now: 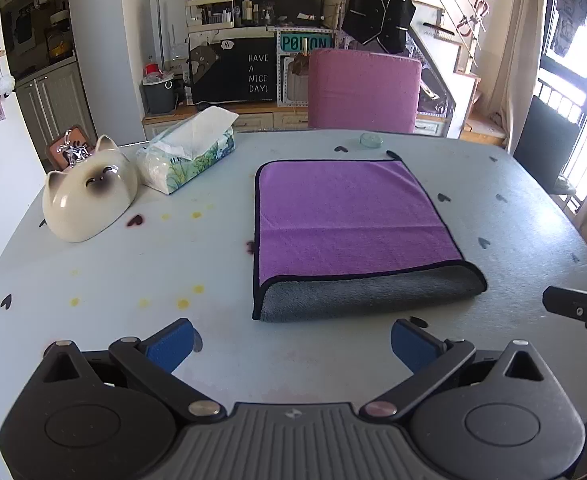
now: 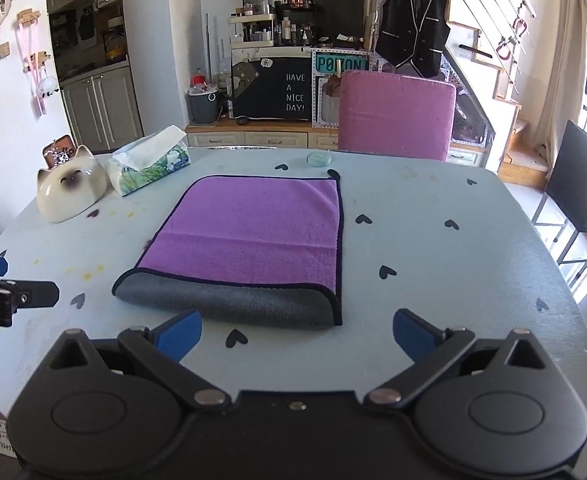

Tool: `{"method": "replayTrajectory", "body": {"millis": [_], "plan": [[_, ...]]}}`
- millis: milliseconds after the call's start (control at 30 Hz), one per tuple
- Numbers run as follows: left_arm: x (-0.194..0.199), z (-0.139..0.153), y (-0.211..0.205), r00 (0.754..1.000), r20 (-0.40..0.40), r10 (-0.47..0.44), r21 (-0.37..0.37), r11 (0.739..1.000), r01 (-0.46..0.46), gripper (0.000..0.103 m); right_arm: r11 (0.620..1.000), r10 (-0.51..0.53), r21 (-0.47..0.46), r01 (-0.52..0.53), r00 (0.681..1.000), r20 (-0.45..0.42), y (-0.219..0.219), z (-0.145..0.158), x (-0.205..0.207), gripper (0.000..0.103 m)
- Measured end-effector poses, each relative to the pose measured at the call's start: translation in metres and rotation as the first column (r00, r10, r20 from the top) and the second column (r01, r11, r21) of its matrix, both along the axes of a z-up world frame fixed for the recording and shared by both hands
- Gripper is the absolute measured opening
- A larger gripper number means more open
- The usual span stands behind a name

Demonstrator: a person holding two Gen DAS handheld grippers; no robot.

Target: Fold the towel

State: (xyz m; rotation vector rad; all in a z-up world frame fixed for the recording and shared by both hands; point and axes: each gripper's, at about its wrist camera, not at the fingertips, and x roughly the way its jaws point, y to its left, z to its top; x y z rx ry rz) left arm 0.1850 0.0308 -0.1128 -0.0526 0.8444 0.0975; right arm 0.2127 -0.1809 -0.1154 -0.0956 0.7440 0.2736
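Note:
A purple towel [image 1: 349, 216] with a grey underside and dark trim lies folded on the pale blue table [image 1: 173, 260]; its near end curls over and shows grey. It also shows in the right wrist view [image 2: 253, 232]. My left gripper [image 1: 291, 342] is open and empty, hovering just short of the towel's near fold. My right gripper [image 2: 297, 332] is open and empty, also just short of the near fold. The right gripper's tip shows at the right edge of the left wrist view [image 1: 573, 308].
A ceramic cat bowl [image 1: 89, 196] and a tissue pack [image 1: 189, 156] sit at the far left of the table. A small round dish [image 1: 371, 140] lies beyond the towel. A pink chair [image 1: 363, 90] stands behind the table, a black chair [image 2: 581, 184] at right.

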Motion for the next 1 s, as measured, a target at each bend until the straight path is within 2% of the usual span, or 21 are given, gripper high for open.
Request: {"method": "replayTrajectory", "body": {"millis": [533, 767, 1000], "plan": [[0.071, -0.059, 0.008, 0.998, -0.056, 0.017, 0.007, 1.0, -0.016, 0.103, 0.998, 0.017, 0.069, -0.01, 0.994, -0.104, -0.001, -0.059, 0.072, 0.102], [0.098, -0.081, 0.02, 0.994, -0.084, 0.064, -0.04, 0.997, -0.068, 0.103, 0.995, 0.017, 0.1, -0.004, 0.993, -0.121, -0.009, -0.082, 0.105, 0.102], [0.113, -0.099, 0.036, 0.989, -0.108, 0.102, -0.083, 0.99, -0.111, 0.103, 0.988, 0.039, 0.155, -0.01, 0.982, -0.186, -0.013, -0.103, 0.133, 0.103]]}}
